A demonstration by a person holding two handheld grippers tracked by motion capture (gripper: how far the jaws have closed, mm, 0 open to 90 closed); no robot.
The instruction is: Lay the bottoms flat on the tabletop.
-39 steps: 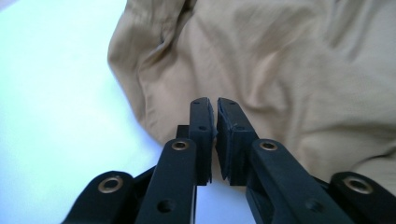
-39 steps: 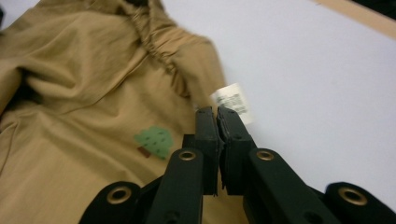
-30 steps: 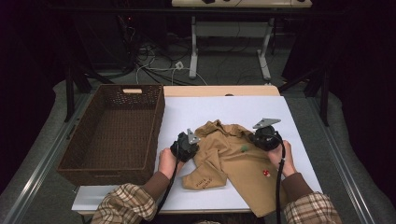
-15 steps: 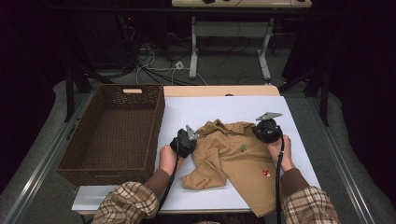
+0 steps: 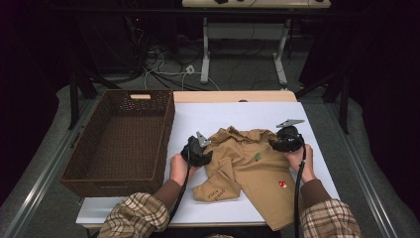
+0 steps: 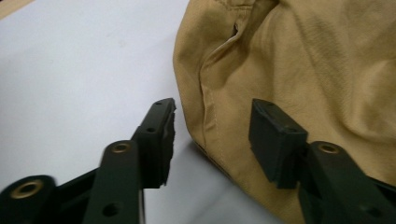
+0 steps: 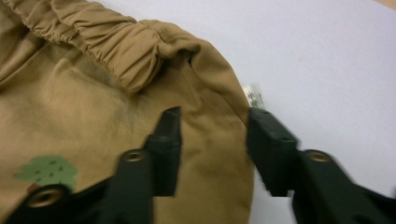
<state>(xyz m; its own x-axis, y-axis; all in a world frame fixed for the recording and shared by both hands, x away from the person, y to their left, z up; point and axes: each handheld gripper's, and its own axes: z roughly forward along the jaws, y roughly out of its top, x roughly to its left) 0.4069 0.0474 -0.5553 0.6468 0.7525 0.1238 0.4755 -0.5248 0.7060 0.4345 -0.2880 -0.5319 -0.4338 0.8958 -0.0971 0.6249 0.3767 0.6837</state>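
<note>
A pair of tan child's trousers (image 5: 250,171) is lying spread on the white tabletop (image 5: 233,116), beside an empty wicker basket (image 5: 121,141). The left gripper (image 5: 204,154) and right gripper (image 5: 275,145) are sitting at its waistband corners, jaws just opening, partly apart, releasing the cloth. Folding seems unfinished. Dark room behind, cables trailing across the floor (image 5: 168,69).
</note>
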